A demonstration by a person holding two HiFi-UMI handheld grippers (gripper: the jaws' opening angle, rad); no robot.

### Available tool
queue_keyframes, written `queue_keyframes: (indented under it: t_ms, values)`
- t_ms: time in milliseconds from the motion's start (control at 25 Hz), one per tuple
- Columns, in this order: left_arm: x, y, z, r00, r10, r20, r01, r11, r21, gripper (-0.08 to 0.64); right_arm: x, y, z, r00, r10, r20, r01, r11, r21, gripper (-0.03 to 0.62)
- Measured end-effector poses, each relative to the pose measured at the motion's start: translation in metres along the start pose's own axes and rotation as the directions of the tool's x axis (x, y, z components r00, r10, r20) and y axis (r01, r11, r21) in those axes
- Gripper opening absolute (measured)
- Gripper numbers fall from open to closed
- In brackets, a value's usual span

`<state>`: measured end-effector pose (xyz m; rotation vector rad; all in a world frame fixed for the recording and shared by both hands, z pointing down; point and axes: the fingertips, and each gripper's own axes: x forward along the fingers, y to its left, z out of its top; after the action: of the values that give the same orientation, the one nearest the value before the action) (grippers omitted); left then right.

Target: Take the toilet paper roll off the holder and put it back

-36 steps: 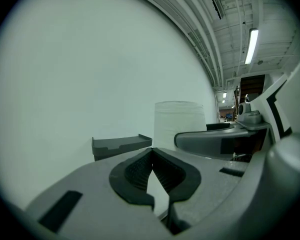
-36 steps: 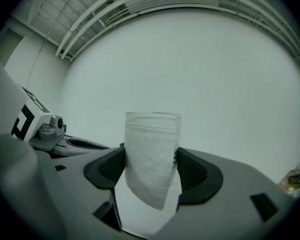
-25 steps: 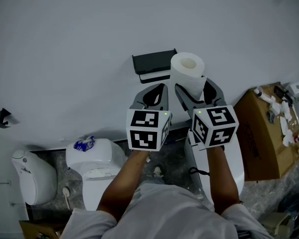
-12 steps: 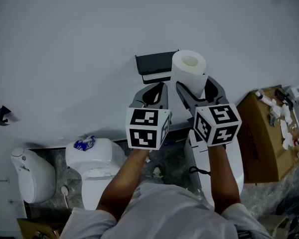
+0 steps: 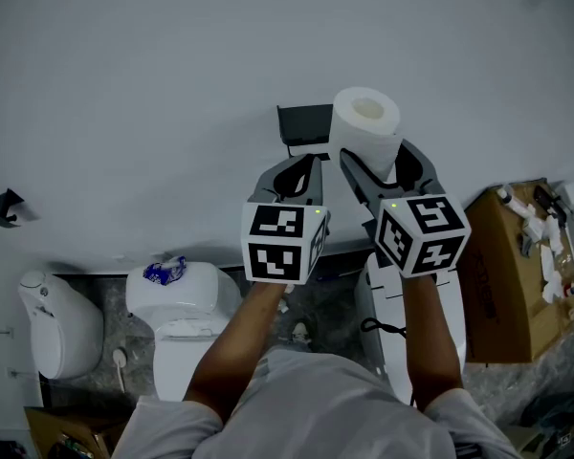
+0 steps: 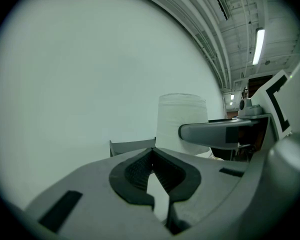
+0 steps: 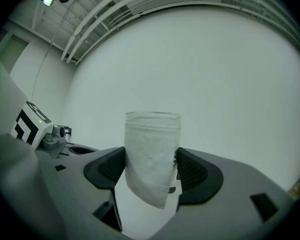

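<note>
A white toilet paper roll (image 5: 366,130) stands upright between the jaws of my right gripper (image 5: 373,159), which is shut on it, up close to the white wall. In the right gripper view the roll (image 7: 151,154) fills the gap between the two pads of that gripper (image 7: 150,170). The dark holder (image 5: 304,127) is fixed to the wall just left of the roll, its right end hidden behind it. My left gripper (image 5: 295,175) hangs below the holder, shut on nothing, its tips meeting (image 6: 151,153). Beyond them are the holder (image 6: 132,146) and the roll (image 6: 181,116).
Below are a white toilet (image 5: 184,306) with a blue packet (image 5: 161,273) on its tank, and a white bin (image 5: 59,328) to its left. A cardboard box (image 5: 505,266) with clutter stands at the right. A small black hook (image 5: 2,208) sticks out of the wall at far left.
My right gripper has carried the roll slightly up and toward the holder, so the roll now covers more of the holder's right end. The left gripper has stayed shut below.
</note>
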<state>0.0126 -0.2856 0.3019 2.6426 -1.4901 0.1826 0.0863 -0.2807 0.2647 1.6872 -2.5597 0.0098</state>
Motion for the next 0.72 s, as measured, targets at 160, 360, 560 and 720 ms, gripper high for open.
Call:
queue_keyframes:
  t_ms: [160,360,560,720]
  values:
    - [0.000,0.012,0.001,1.000,0.021,0.001,-0.021,1.000,-0.004,0.005,0.012,0.007,0.005,1.000,0.022,0.007,-0.022,1.000,-0.010,0.324]
    - [0.001,0.032,0.001,0.999,0.045,0.003,-0.045,0.999,-0.009,0.005,0.030,0.017,0.009,0.999,0.048,0.008,-0.048,0.999,-0.014,0.324]
    - [0.003,0.050,0.003,0.998,0.064,0.004,-0.064,0.998,-0.011,0.005,0.049,0.025,0.013,0.998,0.068,0.013,-0.068,0.998,-0.016,0.324]
    - [0.006,0.064,0.002,0.997,0.077,0.003,-0.077,0.997,-0.017,0.005,0.064,0.031,0.013,0.997,0.078,0.010,-0.078,0.997,-0.018,0.324]
